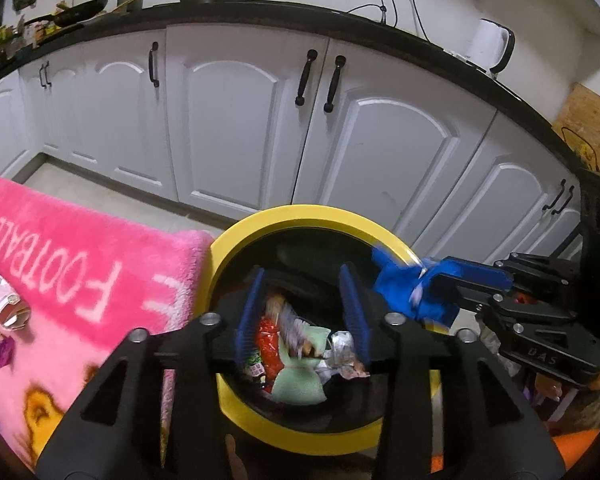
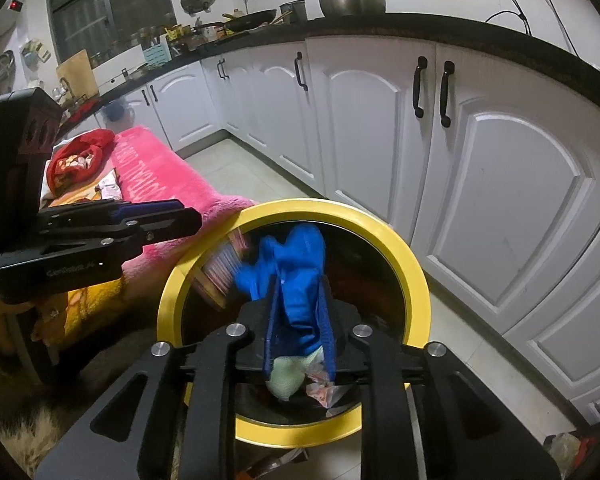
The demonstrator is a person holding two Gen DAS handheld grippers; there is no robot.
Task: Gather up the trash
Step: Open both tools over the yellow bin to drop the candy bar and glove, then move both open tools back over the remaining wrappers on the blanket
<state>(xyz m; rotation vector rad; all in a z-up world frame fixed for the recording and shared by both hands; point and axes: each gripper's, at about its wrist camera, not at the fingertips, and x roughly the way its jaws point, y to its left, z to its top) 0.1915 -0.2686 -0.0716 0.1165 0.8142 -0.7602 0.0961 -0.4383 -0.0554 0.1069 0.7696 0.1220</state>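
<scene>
Over the yellow-rimmed bin (image 1: 236, 236), you are holding both grippers side by side. Your left gripper (image 1: 302, 308) is standing with its blue pads spread, pinching nothing; a blurred striped wrapper (image 2: 224, 264) is showing just under it, inside the bin's mouth. Your right gripper (image 2: 300, 320) is keeping a crumpled blue wrapper (image 2: 296, 272) between its pads, jaws narrow, though whether they are pressing it is hard to tell. Down in the bin, a pale green packet (image 1: 300, 380), a red wrapper (image 1: 268, 340) and silvery scraps are lying together. Beside the bin's left edge, a pink fleece blanket (image 1: 80, 264) is draping over a low surface, touching the rim, with more wrappers (image 1: 0, 300) lying on it well apart from the bin. White cabinet doors (image 1: 236, 120) are standing close behind.
</scene>
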